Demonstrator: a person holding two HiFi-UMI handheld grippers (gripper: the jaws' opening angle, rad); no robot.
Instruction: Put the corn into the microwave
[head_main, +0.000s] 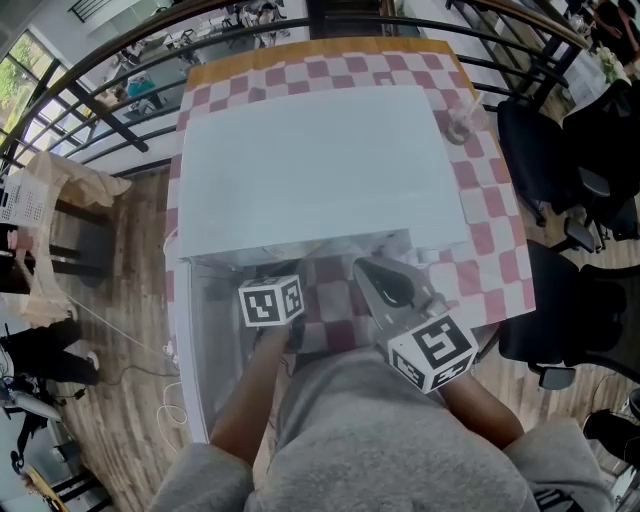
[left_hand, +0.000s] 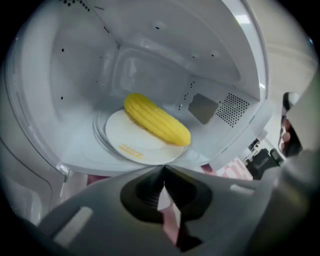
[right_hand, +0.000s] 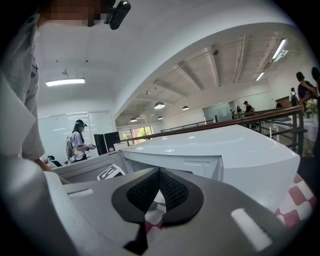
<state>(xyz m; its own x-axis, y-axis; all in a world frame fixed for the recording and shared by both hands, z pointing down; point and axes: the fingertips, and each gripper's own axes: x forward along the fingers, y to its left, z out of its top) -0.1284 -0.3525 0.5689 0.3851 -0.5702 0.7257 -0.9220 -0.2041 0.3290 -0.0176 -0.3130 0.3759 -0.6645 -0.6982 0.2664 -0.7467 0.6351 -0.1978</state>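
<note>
Closest in, at 6 o'clock of the head view, the person's grey sleeves reach forward with both tools held at the mouth of the microwave. The left tool is pinched fully closed with nothing between its jaws, only bare tips meeting, and it angles down toward the cavity floor. I read that as a tool that has let its load go and is closed so it slips through the opening cleanly. The right tool, at about 5 o'clock of the opening, has its jaws together too and is likewise empty. It is parked outside and nearly level, looking over the oven's white top, probably kept clear so the left has room. The door hangs wide at 9 o'clock, which is why the inside shows so plainly. And there's the corn! It lies inside the microwave on the white plate, flat on its side, its length running from 10 o'clock to 4 o'clock and its far end hanging past the rim. The placing looks done; shutting the door would be the sensible follow-up. Beyond, the oven sits on the checked surface, with a clear cup at 2 o'clock and dark railings curving round the far edge.
</note>
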